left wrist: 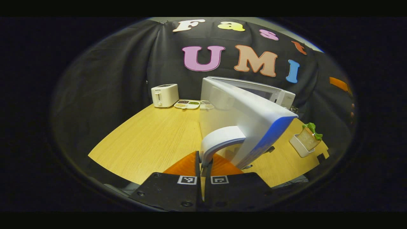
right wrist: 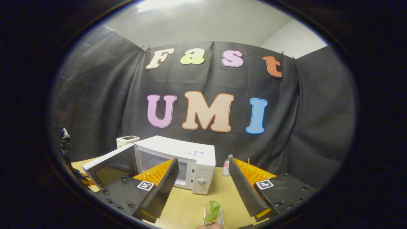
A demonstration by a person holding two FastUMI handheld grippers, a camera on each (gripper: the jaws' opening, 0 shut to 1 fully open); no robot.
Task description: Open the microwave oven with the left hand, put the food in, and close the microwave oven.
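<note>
The white microwave stands on the wooden table with its door swung partly open toward me. My left gripper is shut on the door's curved white handle, low on the handle. The food, a piece of toast with a green leaf, sits in a small white dish to the right of the microwave. In the right gripper view the microwave shows with its door open to the left. My right gripper is open above the food, with nothing between its fingers.
A white toaster and a divided tray of small foods stand at the back left of the table. A small bottle stands right of the microwave. The black cloth wall closes the back and sides.
</note>
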